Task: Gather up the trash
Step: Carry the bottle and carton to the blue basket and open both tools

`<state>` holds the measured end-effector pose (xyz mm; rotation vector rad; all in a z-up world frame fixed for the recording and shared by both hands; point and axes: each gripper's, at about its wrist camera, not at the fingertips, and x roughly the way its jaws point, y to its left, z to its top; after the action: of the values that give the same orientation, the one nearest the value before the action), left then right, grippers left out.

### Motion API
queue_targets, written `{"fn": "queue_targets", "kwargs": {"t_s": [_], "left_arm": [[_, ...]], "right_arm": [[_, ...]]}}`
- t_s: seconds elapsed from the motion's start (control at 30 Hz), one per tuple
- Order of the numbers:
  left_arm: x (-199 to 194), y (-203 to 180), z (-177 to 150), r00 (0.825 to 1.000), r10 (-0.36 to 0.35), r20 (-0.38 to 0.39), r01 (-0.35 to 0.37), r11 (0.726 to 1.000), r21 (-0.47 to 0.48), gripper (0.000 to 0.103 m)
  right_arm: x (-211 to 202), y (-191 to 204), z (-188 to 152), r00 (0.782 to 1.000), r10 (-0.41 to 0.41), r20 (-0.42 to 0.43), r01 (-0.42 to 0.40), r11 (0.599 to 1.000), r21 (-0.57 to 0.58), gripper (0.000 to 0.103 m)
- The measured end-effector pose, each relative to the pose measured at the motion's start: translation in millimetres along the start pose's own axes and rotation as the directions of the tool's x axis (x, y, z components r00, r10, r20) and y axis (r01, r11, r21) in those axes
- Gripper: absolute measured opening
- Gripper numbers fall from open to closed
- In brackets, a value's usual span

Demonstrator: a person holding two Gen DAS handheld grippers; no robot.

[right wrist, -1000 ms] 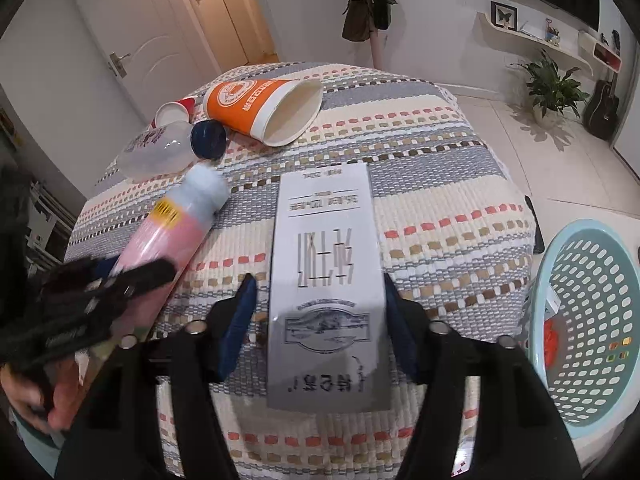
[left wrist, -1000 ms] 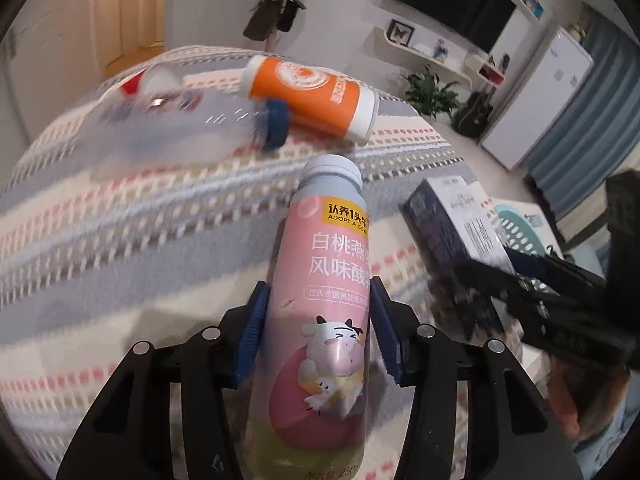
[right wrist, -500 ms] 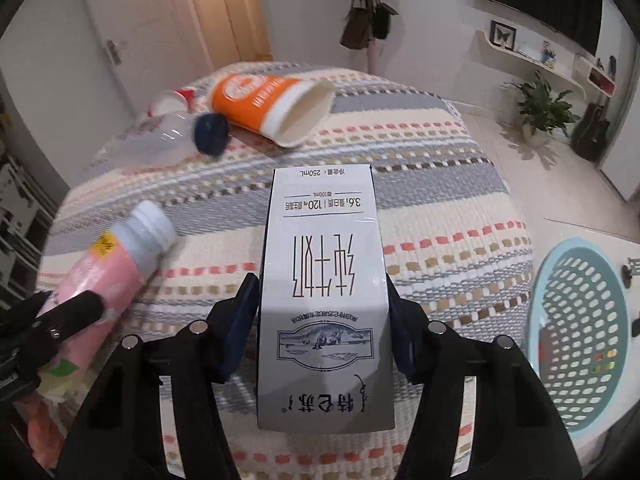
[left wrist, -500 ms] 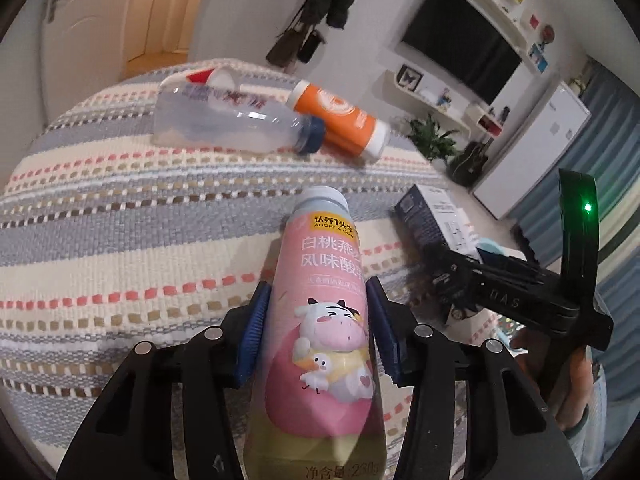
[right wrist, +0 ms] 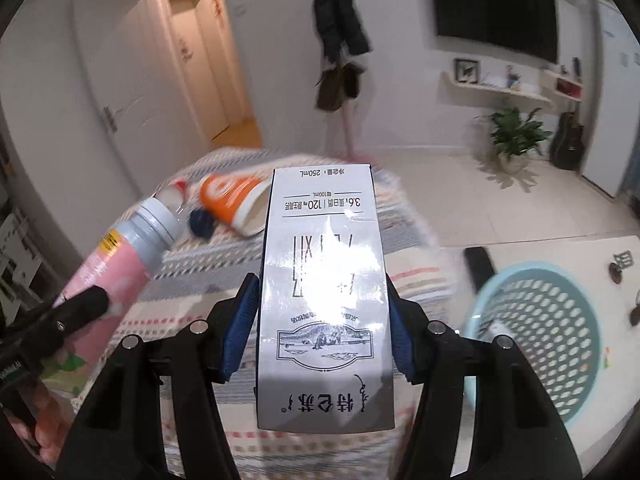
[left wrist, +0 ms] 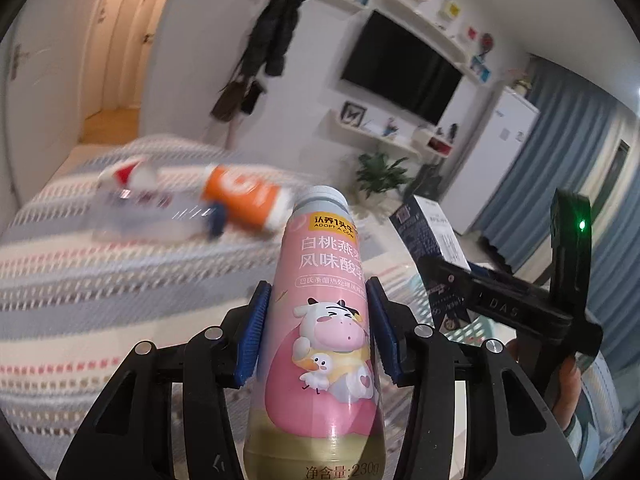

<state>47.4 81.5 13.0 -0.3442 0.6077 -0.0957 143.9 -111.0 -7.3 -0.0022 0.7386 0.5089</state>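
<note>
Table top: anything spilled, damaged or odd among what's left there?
Nothing spilled that I can see. The orange cup lies on its side, mouth open, next to a clear bottle lying flat on the striped cloth. Both look like ordinary trash; motion blur hides finer damage.

Glossy plastic bottle [left wrist: 320, 320], shiny paper carton [right wrist: 324, 300], woven cloth cover [left wrist: 80, 300].

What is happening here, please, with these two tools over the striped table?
A person is collecting trash with a tool in each hand. The left tool is clamped on a pink plastic yogurt bottle with a cartoon cow, and the right tool grips a white rectangular milk carton; both items are off the striped tablecloth. An orange paper cup and a clear plastic bottle with a blue cap lie there, uncollected. A light blue perforated plastic basket waits at the right.
</note>
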Motion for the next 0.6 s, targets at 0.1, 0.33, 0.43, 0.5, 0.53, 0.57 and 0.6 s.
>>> {"fn": "queue_targets", "kwargs": {"t_s": [0.1, 0.33, 0.43, 0.5, 0.53, 0.57, 0.6], "left_arm": [[7.9, -27.6, 12.4, 0.999, -0.033, 0.009, 0.032, 0.998, 0.045, 0.046], [48.8, -100.7, 25.0, 0.991, -0.128, -0.027, 0.13, 0.98, 0.147, 0.046], [74.5, -125.3, 22.0, 0.98, -0.185, -0.072, 0.194, 0.968, 0.16, 0.046], [95.9, -142.9, 18.0, 0.972, -0.207, -0.112, 0.223, 0.961, 0.163, 0.046], [104.8, -149.3, 15.0, 0.97, -0.211, -0.124, 0.23, 0.958, 0.169, 0.046], [114.4, -155.6, 11.7, 0.966, -0.215, -0.141, 0.238, 0.956, 0.172, 0.046], [128.2, -162.5, 6.3, 0.957, -0.231, -0.175, 0.259, 0.953, 0.159, 0.046]], "right_arm": [[-18.7, -25.8, 4.5, 0.999, -0.03, 0.042, 0.028, 0.999, 0.038, 0.056], [-50.7, -96.2, -3.2, 0.987, -0.142, 0.079, 0.128, 0.979, 0.155, 0.056], [-56.6, -132.5, -14.4, 0.98, -0.188, 0.062, 0.169, 0.96, 0.225, 0.056], [-58.4, -157.3, -25.4, 0.976, -0.215, 0.037, 0.198, 0.943, 0.266, 0.056], [-57.9, -170.5, -33.4, 0.974, -0.226, 0.018, 0.211, 0.934, 0.287, 0.056], [-57.2, -180.3, -39.3, 0.973, -0.229, 0.003, 0.218, 0.928, 0.301, 0.056], [-55.9, -189.8, -45.5, 0.972, -0.233, -0.014, 0.226, 0.922, 0.316, 0.056]]}}
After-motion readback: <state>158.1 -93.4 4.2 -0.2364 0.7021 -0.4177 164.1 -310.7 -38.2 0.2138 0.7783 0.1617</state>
